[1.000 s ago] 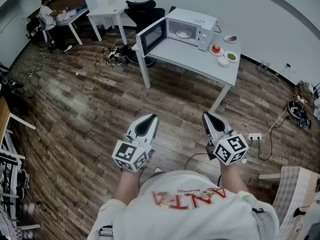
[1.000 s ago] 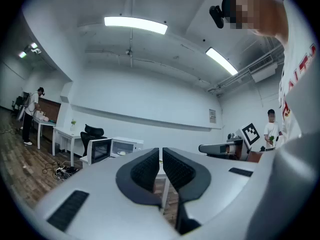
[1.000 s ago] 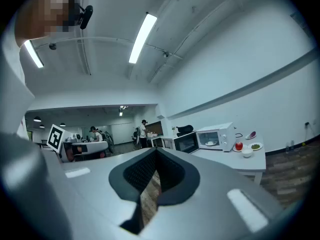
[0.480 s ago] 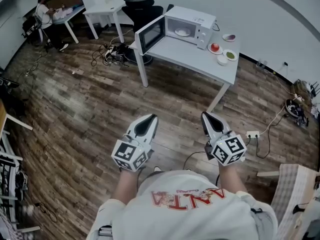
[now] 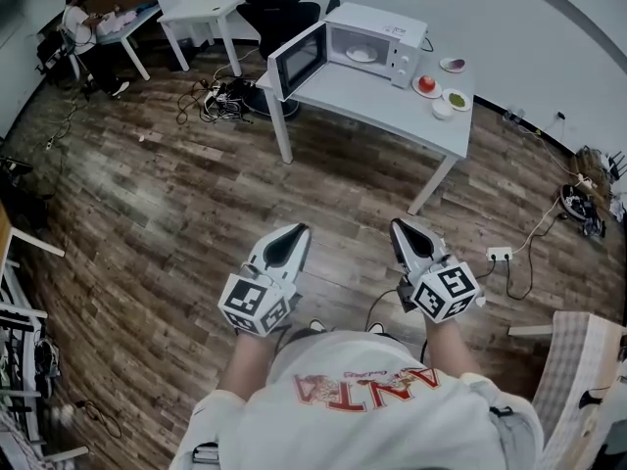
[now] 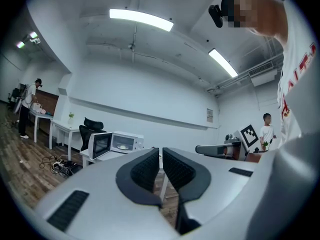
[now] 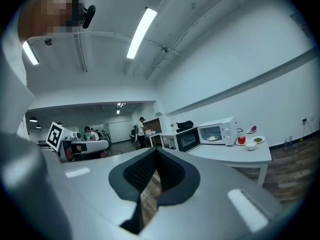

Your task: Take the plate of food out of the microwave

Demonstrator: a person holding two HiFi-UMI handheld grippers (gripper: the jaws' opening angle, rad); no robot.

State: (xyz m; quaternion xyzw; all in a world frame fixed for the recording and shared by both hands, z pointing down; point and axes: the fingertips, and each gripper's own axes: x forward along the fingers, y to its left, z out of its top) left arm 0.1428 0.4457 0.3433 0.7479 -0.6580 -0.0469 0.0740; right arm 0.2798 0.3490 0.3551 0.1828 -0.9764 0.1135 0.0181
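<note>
Right gripper (image 5: pixel 402 231) shifted slightly left; plate (image 5: pixel 361 55) in microwave (image 5: pixel 394 29) barely discernible

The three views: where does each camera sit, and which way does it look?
Head view: on the person's head, facing steeply down; shows the left gripper, right gripper and white shirt.
Left gripper view: rides the left gripper, facing level along its jaws; shirt at right.
Right gripper view: rides the right gripper, facing level along its shut jaws; shirt at left.
Shared: all three see the open microwave.
</note>
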